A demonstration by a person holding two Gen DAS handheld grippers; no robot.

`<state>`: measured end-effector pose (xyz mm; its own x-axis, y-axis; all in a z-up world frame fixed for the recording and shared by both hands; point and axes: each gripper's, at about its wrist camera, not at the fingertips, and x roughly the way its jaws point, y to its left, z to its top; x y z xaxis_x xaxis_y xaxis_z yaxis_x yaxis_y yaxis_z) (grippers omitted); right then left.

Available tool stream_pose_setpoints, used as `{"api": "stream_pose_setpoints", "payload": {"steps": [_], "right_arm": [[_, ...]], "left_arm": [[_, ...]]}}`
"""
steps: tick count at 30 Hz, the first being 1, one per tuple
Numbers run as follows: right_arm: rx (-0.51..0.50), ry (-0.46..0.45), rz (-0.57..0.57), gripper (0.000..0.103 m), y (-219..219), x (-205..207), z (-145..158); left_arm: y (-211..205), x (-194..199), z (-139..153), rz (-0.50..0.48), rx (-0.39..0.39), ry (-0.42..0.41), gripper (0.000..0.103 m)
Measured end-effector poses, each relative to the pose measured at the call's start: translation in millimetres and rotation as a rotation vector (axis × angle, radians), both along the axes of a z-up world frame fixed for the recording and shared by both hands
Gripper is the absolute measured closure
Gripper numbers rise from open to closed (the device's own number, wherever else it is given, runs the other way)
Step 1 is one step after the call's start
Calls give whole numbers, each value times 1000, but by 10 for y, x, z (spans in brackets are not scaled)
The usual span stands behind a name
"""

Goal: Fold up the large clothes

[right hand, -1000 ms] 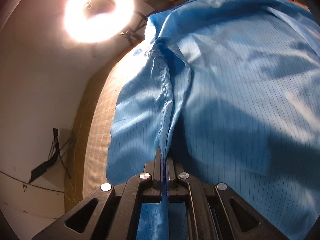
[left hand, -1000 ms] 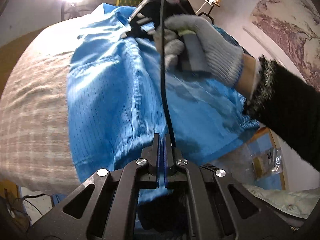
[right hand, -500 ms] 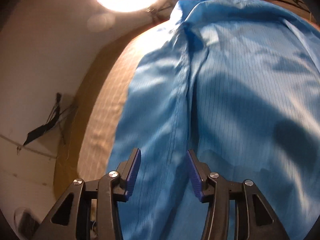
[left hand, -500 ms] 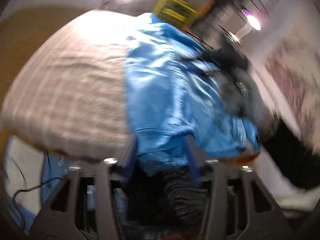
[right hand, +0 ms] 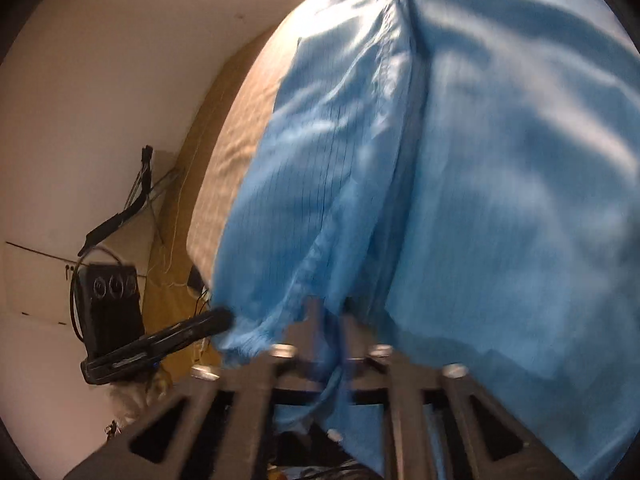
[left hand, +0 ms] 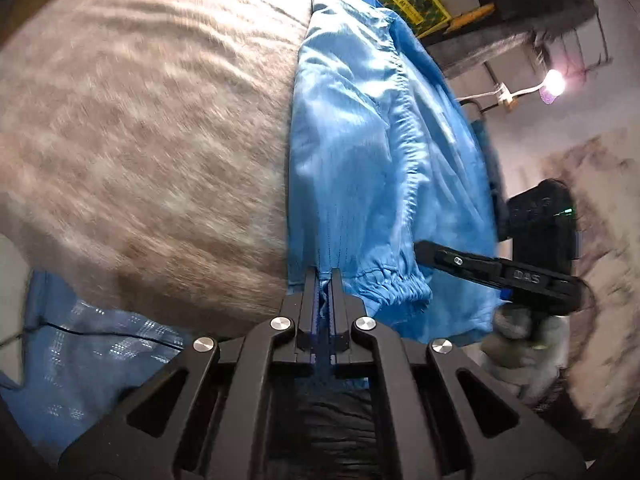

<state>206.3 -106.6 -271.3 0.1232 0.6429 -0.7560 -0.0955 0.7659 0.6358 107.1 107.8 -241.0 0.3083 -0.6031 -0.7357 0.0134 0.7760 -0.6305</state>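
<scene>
A: Item one, the garment?

B: Blue garment (left hand: 360, 152), thin pinstriped fabric, lying along the right side of a beige checked bed cover (left hand: 140, 120). Its near hem runs straight into the left gripper (left hand: 325, 280), whose jaws are closed flat with a blue edge pinched between them. An elastic cuff (left hand: 400, 288) sits just right of those fingers.

A: And the right gripper?

B: The right gripper (right hand: 326, 320) is blurred in its own view. A strip of the garment (right hand: 480, 160) hangs down between its fingers, which stand close together around it; gripped, as far as the blur allows. In the left view the right gripper (left hand: 432, 254) enters from the right, its tip at the cloth beside the cuff, the gloved hand (left hand: 524, 332) below it smeared.

A: What cannot be read?

B: The garment's far end is cut off at the frame top. Which part is sleeve and which is body is unclear. The fabric covers most of the right view, hiding the bed beneath.

A: Surface and room?

B: Bed cover spreads left of the left gripper. A second blue patterned cloth (left hand: 80, 352) lies below its near edge. A yellow-green box (left hand: 408, 0) is beyond the garment, and a small lamp (left hand: 554, 80) to the far right. In the right view: pale wall (right hand: 100, 100), a black device with dials (right hand: 110, 308) and the left gripper (right hand: 160, 346) to the left.
</scene>
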Motion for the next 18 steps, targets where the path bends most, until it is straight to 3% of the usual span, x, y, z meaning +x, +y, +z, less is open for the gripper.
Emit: {"api": "stream_pose_setpoints", "payload": {"steps": [4, 6, 11, 15, 16, 17, 18], "right_arm": [[56, 7, -9, 103, 206, -126, -22], [38, -6, 14, 103, 327, -141, -25], [-12, 12, 19, 103, 441, -125, -137], [-12, -25, 29, 99, 399, -173, -101], [-23, -48, 34, 93, 385, -202, -58], [-33, -67, 35, 76, 376, -228, 2], [-35, -94, 29, 68, 355, -261, 59]], "left_arm": [[283, -88, 161, 76, 44, -44, 102], [373, -92, 123, 103, 92, -33, 102], [196, -104, -103, 69, 201, -10, 102], [154, -87, -29, 73, 229, -25, 102], [155, -90, 9, 83, 238, -32, 102], [177, -106, 56, 93, 242, -46, 102], [184, -129, 117, 104, 252, -65, 102]]}}
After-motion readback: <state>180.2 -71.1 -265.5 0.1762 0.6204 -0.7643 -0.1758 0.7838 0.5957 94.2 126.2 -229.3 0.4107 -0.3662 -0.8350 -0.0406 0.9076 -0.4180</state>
